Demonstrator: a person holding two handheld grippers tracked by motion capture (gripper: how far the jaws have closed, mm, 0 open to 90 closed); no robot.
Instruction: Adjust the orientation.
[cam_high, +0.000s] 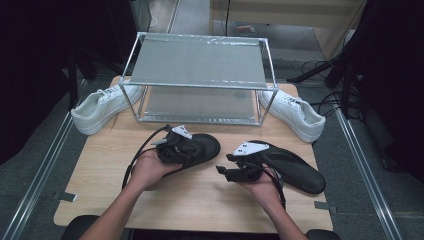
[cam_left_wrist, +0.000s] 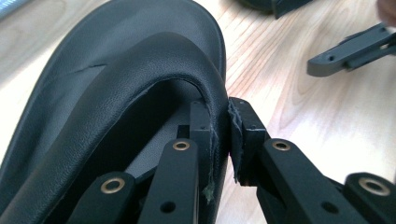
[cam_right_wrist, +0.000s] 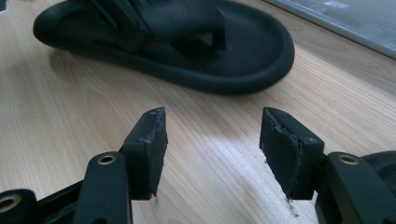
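Two black thong sandals lie on the wooden table (cam_high: 200, 200). My left gripper (cam_high: 172, 149) sits on the left sandal (cam_high: 204, 145), shut on its strap. In the left gripper view the jaws (cam_left_wrist: 223, 135) pinch the edge of the strap (cam_left_wrist: 140, 79) above the footbed (cam_left_wrist: 107, 42). My right gripper (cam_high: 224, 164) is held open just left of the right sandal (cam_high: 295, 169) and touches nothing. In the right gripper view its jaws (cam_right_wrist: 212, 140) stand wide apart over bare wood, pointing at the left sandal (cam_right_wrist: 252, 51).
A two-tier metal rack (cam_high: 200, 62) stands at the back middle of the table. One white sneaker (cam_high: 100, 107) lies left of it and another white sneaker (cam_high: 295, 112) lies right of it. The right gripper's jaw (cam_left_wrist: 348, 49) shows in the left gripper view.
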